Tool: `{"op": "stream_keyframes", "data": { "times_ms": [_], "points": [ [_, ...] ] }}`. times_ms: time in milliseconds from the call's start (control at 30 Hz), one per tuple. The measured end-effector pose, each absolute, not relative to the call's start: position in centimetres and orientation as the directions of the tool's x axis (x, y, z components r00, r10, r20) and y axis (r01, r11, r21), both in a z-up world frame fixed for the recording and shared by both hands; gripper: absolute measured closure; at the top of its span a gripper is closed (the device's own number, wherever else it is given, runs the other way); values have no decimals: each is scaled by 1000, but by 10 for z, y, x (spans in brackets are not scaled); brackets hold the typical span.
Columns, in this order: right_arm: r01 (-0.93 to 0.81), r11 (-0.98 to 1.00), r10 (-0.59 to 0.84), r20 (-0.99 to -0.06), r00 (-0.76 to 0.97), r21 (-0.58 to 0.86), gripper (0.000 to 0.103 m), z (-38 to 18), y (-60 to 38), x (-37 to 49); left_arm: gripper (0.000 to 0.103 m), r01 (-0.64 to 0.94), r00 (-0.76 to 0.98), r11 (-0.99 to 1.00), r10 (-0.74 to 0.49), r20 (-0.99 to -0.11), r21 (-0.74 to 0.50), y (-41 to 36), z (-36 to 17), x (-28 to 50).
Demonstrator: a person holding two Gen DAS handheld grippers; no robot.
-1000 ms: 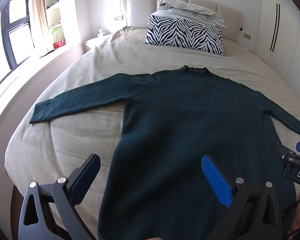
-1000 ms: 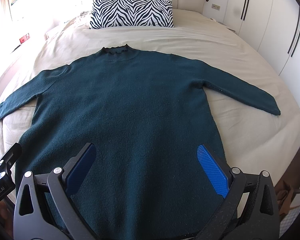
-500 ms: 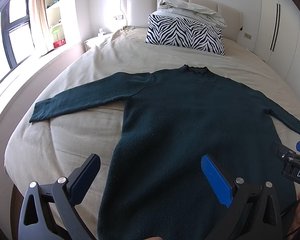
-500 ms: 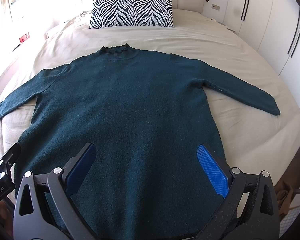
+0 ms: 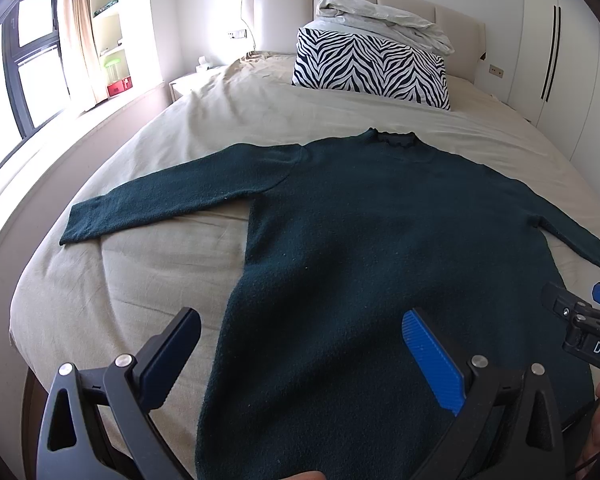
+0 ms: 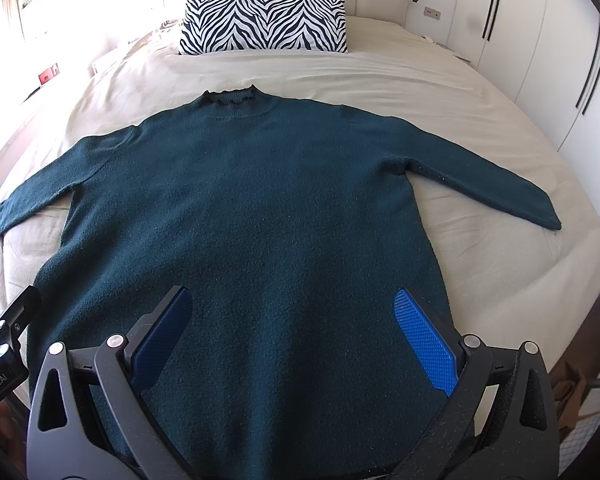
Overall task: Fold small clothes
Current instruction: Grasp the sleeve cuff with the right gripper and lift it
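progress: not started, no fold visible | sweater (image 6: 260,220) flat on bed (image 6: 400,76), collar toward zebra pillow (image 6: 264,24), both sleeves spread | left tool (image 5: 300,360) wide, empty, over hem | right tool (image 6: 296,332) wide, empty | left: sleeves, body folds

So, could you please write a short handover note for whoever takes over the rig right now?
Left hand-held gripper: open, empty, above the sweater's lower left edge.
Right hand-held gripper: open, empty, above the lower body.
The dark green sweater lies flat on the beige bed, collar toward the zebra pillow, both sleeves spread out.
Done: sweater laid out. No fold made yet.
Left: fold the sleeves in, then the body.
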State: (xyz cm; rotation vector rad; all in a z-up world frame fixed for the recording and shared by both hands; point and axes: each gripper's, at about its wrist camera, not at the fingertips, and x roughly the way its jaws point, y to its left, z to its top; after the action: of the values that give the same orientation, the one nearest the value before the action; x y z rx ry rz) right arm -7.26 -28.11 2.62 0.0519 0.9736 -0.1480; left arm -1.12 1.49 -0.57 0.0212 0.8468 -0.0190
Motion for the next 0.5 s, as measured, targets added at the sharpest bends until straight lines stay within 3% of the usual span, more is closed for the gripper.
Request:
{"op": "stream_keyframes", "data": {
  "times_ms": [300,500],
  "points": [
    [157,988,-86,-826,557,4,0,25,-288,-72,0,28,656,1000,-17,-755,2,15,-10,-13],
    [252,945,4,-777,630,209,0,31,-358,-71,0,54,622,996,-87,-778,-68,15,-18,0]
  ]
}}
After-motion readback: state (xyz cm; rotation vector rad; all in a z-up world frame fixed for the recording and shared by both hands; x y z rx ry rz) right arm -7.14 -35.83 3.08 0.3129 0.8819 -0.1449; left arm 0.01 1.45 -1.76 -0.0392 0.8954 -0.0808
